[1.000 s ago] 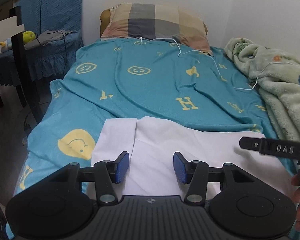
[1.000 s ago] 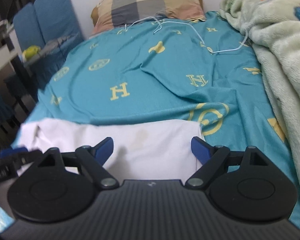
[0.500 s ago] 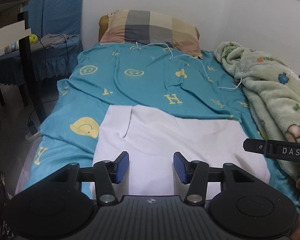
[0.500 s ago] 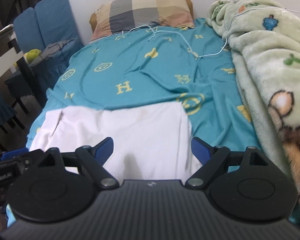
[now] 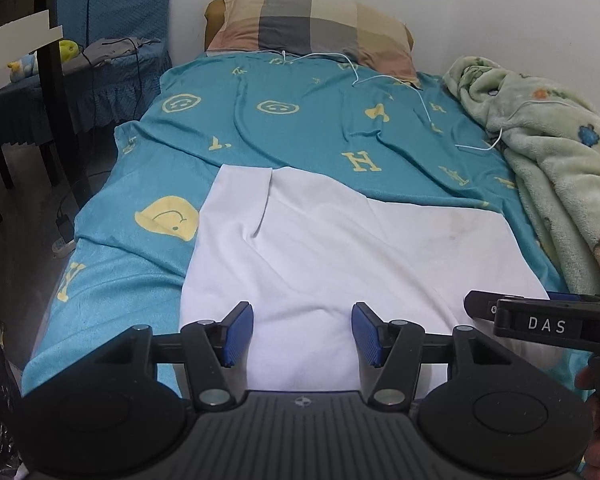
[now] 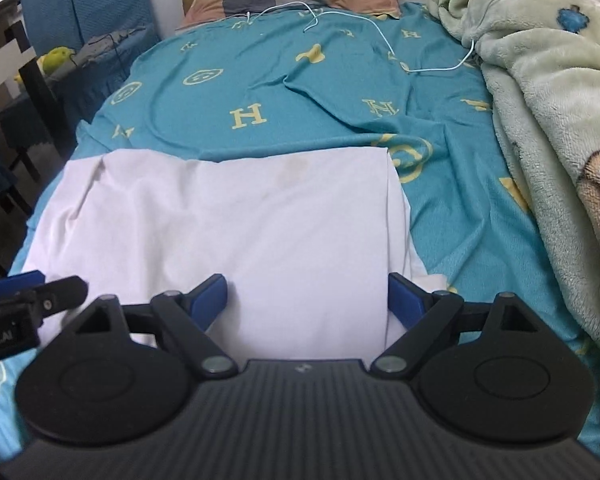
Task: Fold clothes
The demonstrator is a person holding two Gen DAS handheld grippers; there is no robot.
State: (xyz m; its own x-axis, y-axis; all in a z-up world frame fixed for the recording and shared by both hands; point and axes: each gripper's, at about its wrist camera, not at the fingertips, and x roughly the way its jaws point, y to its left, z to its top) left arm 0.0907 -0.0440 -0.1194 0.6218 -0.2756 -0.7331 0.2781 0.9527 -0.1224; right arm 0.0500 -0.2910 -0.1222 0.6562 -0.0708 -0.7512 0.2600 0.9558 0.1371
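Observation:
A white garment (image 5: 340,248) lies folded flat on the teal bed sheet (image 5: 300,128) near the foot of the bed; it also shows in the right wrist view (image 6: 236,232). A sleeve is folded along its left side. My left gripper (image 5: 302,334) is open and empty above the garment's near left part. My right gripper (image 6: 306,300) is open and empty over its near right edge. The right gripper's finger (image 5: 540,320) shows at the right of the left wrist view. The left gripper's finger (image 6: 36,292) shows at the left of the right wrist view.
A plaid pillow (image 5: 312,24) lies at the head of the bed. A green fleece blanket (image 6: 548,112) is heaped along the right side. A white cable (image 6: 380,28) runs across the sheet. A blue-covered chair (image 5: 100,60) and a dark table leg (image 5: 60,92) stand at the left.
Both grippers have pulled back and risen from the garment, then dipped forward a little. More of the white garment shows. Both stay open.

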